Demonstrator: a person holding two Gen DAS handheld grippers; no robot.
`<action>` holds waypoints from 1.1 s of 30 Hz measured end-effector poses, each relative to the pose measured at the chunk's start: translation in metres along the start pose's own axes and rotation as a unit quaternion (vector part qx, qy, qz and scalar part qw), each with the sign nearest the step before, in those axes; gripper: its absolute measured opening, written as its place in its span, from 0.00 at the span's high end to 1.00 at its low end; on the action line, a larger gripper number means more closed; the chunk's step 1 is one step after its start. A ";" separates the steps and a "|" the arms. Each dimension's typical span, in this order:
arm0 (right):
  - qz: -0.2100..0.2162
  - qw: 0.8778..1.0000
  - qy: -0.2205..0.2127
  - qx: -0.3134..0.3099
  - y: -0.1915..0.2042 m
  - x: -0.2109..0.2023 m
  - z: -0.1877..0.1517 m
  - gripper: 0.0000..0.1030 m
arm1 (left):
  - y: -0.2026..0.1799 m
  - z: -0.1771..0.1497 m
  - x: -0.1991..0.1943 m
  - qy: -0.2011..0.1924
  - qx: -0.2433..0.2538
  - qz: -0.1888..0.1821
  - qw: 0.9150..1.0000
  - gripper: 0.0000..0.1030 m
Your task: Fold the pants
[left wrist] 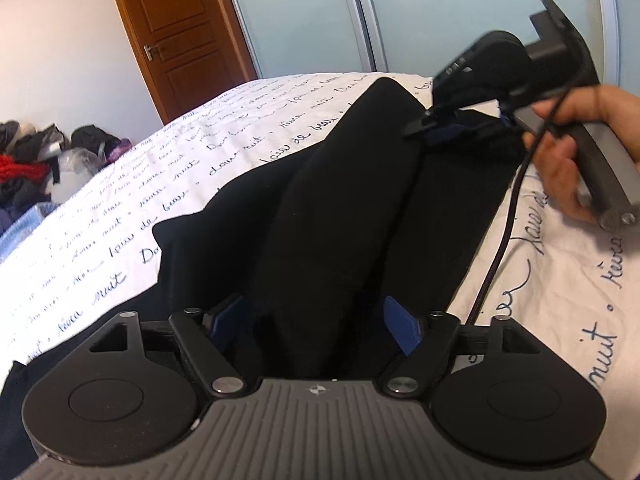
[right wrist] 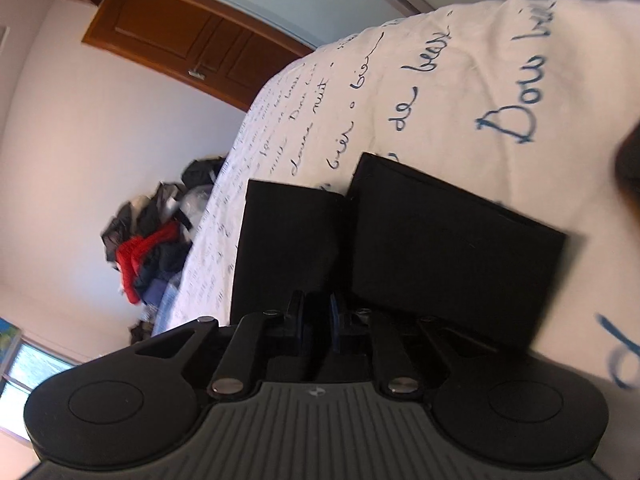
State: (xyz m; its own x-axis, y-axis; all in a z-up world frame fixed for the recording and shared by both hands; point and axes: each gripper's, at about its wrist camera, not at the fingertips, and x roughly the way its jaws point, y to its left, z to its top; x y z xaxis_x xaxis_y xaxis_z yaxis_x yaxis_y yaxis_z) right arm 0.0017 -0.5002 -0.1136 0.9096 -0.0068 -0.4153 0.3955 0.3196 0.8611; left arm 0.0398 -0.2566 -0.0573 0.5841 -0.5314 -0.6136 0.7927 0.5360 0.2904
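Black pants [left wrist: 344,208] lie across the bed [left wrist: 168,184], on its white cover w/ blue handwritten script. Bed is the landmark here.

Beyond the bed's far edge: brown wooden door [left wrist: 176,32] on the left, frosted sliding panels [left wrist: 440,12] to its right. On the floor off the bed's left side, a heap of clothes [left wrist: 28,164], red piece in it, plus a pale clear bag. Right wrist view shows the same clothes heap [right wrist: 148,248], blurred, off the bed's edge. No open containers w/ contents that I can make out.

Left gripper [left wrist: 316,320]: blue pads set wide apart, a raised fold of pants between them; fabric fills the gap, but can't tell if pads actually pinch it.

Right gripper [left wrist: 448,128] sits over the pants toward the bed's far side, person's hand [left wrist: 568,160] on its handle, black cable [left wrist: 496,252] trailing down over the cover beside the pants. In its own view the right gripper [right wrist: 320,320] has jaws nearly together, clamped on dark pants fabric; two flat pant-leg ends [right wrist: 440,248] lie on the bed just ahead of it.
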 end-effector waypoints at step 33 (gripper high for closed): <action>-0.122 0.956 -0.095 -0.249 0.049 -0.068 -0.023 0.95 | 0.000 0.003 -0.019 -0.014 -0.006 -0.075 0.997 0.81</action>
State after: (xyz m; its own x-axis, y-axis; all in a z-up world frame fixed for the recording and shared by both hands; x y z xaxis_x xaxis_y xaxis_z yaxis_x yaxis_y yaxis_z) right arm -0.0436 -0.4622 -0.0501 0.8235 -0.2956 -0.4843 0.5325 0.6972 0.4799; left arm 0.0292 -0.2486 -0.0434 0.4634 -0.6239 -0.6293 0.8697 0.4563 0.1881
